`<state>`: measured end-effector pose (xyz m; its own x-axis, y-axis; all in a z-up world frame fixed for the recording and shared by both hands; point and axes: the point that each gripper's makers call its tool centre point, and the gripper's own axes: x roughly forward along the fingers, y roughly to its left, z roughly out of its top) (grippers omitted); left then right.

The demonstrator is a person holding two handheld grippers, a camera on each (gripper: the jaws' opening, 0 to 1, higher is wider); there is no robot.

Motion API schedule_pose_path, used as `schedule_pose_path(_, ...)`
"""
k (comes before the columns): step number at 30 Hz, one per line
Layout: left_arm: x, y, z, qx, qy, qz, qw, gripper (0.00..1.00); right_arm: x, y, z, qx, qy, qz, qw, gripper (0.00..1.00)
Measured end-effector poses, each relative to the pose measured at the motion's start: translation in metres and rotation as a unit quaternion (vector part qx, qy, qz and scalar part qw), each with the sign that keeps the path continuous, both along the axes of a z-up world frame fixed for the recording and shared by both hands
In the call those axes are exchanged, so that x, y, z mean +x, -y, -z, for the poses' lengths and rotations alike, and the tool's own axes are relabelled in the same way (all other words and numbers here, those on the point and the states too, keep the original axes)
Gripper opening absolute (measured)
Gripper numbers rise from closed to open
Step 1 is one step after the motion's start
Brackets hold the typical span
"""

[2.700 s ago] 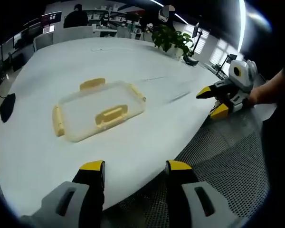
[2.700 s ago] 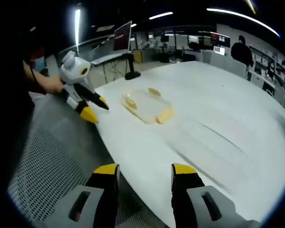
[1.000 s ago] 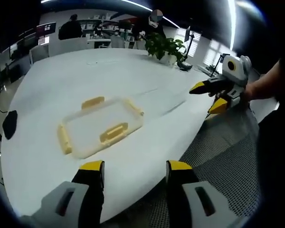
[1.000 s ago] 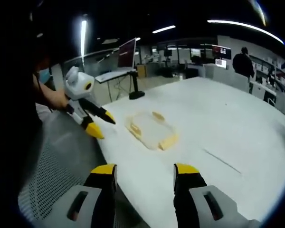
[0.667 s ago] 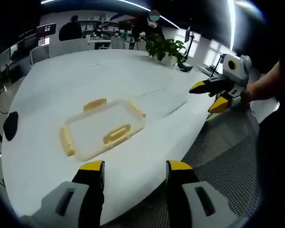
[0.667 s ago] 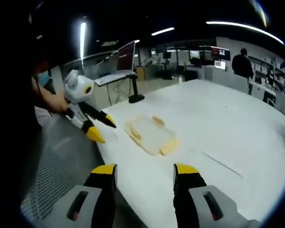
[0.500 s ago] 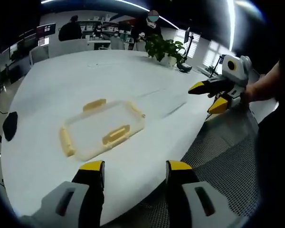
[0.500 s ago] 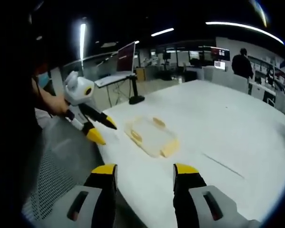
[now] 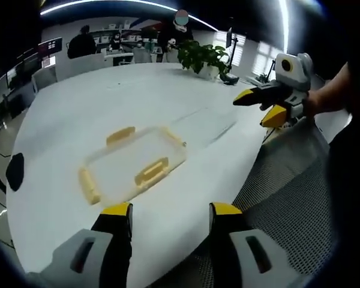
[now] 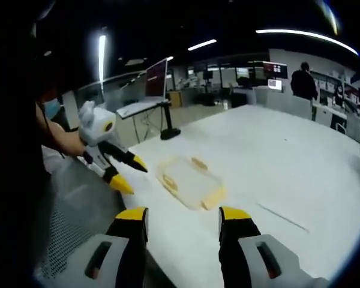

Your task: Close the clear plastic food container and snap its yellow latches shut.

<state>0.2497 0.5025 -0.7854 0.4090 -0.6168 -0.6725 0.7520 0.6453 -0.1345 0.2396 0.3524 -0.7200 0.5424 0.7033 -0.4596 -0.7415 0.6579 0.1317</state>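
Both open grippers have drawn slightly back: left gripper (image 9: pixel 171 211), right gripper (image 10: pixel 183 215); the lidded food container (image 9: pixel 134 163) sits ahead, untouched.

Clear container (image 10: pixel 190 179) on white table (image 10: pixel 300 180), left tool (image 10: pixel 129 173) beside it, jaws apart.

Clear glossy plastic container (image 9: pixel 135 165) on a smooth matt white table (image 9: pixel 108 96).

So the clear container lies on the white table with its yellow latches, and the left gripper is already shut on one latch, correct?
Not quite: the left gripper is open and apart from the container, as the left gripper view shows. The container does lie on the white table with its yellow latches.
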Motion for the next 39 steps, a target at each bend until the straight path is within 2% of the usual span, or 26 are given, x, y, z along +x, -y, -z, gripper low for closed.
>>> schedule_pose_path(3,0.004,0.002,-0.005,-0.015,-0.005,-0.004,0.9999,0.51,0.002,-0.001,0.000,0.002,0.002,0.000,1.0000,0.46)
schedule_pose_path(4,0.004,0.003,-0.007,-0.033,-0.020,-0.016,0.9991,0.51,0.002,-0.002,0.000,0.002,0.001,0.001,1.0000,0.46)
schedule_pose_path(5,0.006,0.004,-0.009,-0.041,-0.020,-0.017,0.9988,0.51,0.002,-0.003,0.000,0.002,0.002,0.001,1.0000,0.46)
schedule_pose_path(8,0.007,0.000,-0.006,-0.021,-0.009,0.001,0.9997,0.52,0.002,-0.007,0.000,0.004,-0.001,0.000,1.0000,0.46)
schedule_pose_path(11,0.009,-0.002,-0.009,-0.041,-0.018,-0.008,0.9990,0.52,0.003,-0.012,-0.002,0.006,0.001,-0.005,1.0000,0.46)
schedule_pose_path(14,0.009,-0.004,-0.008,-0.038,-0.018,-0.006,0.9991,0.52,0.006,-0.014,-0.004,0.009,0.002,-0.004,1.0000,0.46)
schedule_pose_path(16,0.007,-0.004,-0.008,-0.027,-0.005,0.011,0.9996,0.52,0.008,-0.015,-0.005,0.009,0.005,-0.002,0.9999,0.46)
schedule_pose_path(18,0.005,-0.005,-0.005,-0.016,-0.004,0.019,0.9997,0.52,0.010,-0.015,-0.005,0.013,0.004,0.002,0.9999,0.46)
schedule_pose_path(25,0.007,-0.003,-0.010,-0.019,0.007,0.027,0.9994,0.52,0.014,-0.026,-0.003,0.017,0.005,0.000,0.9999,0.46)
schedule_pose_path(39,0.022,-0.013,-0.013,-0.022,0.010,0.016,0.9996,0.51,0.021,-0.043,-0.004,0.027,0.006,-0.011,0.9996,0.45)
